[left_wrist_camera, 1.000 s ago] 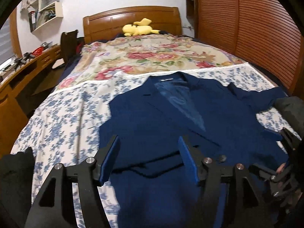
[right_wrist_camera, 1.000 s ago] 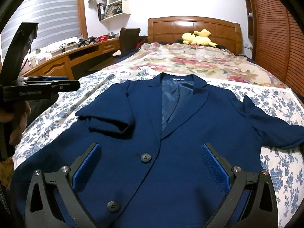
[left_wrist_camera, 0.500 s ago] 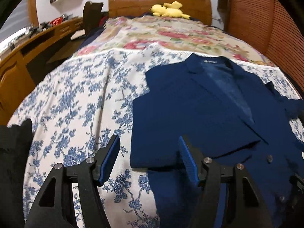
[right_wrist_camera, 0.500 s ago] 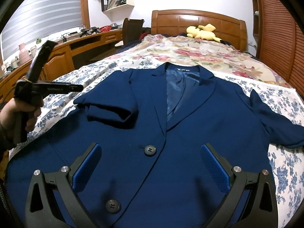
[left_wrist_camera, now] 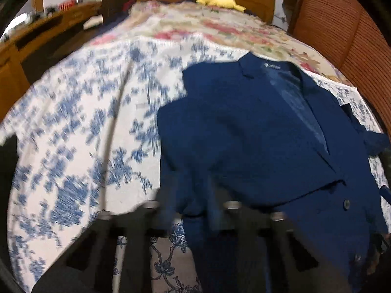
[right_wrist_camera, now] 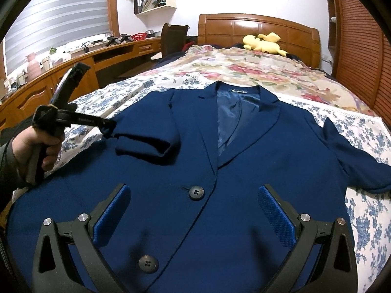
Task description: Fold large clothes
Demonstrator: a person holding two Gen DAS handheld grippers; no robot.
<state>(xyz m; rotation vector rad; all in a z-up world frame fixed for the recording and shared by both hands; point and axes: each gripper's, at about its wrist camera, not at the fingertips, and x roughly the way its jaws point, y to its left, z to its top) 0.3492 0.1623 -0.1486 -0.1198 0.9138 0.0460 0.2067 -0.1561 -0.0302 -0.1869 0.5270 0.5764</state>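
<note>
A navy blue jacket [right_wrist_camera: 244, 171] lies face up on the bed, collar toward the headboard, and also shows in the left wrist view [left_wrist_camera: 256, 146]. Its left sleeve [right_wrist_camera: 146, 146] is folded across the chest. The other sleeve [right_wrist_camera: 349, 161] lies spread out to the right. A hand [right_wrist_camera: 31, 151] holds my left gripper [right_wrist_camera: 108, 128] at the folded sleeve's outer edge. In the blurred left wrist view the left gripper [left_wrist_camera: 190, 210] has its jaws closing with navy cloth between them. My right gripper [right_wrist_camera: 193, 219] stands open above the jacket's buttoned front, holding nothing.
A blue-flowered sheet [left_wrist_camera: 73, 134] covers the near bed, with a floral quilt [right_wrist_camera: 256, 70] beyond it. A yellow plush toy [right_wrist_camera: 264, 42] lies by the wooden headboard [right_wrist_camera: 256, 26]. A cluttered desk [right_wrist_camera: 73, 73] and chair [right_wrist_camera: 173, 36] stand left. Louvred wooden doors [right_wrist_camera: 361, 48] stand right.
My left gripper came down to the jacket's left edge, and its jaws went from wide apart to nearly together on the sleeve cloth. The right gripper stayed still and open.
</note>
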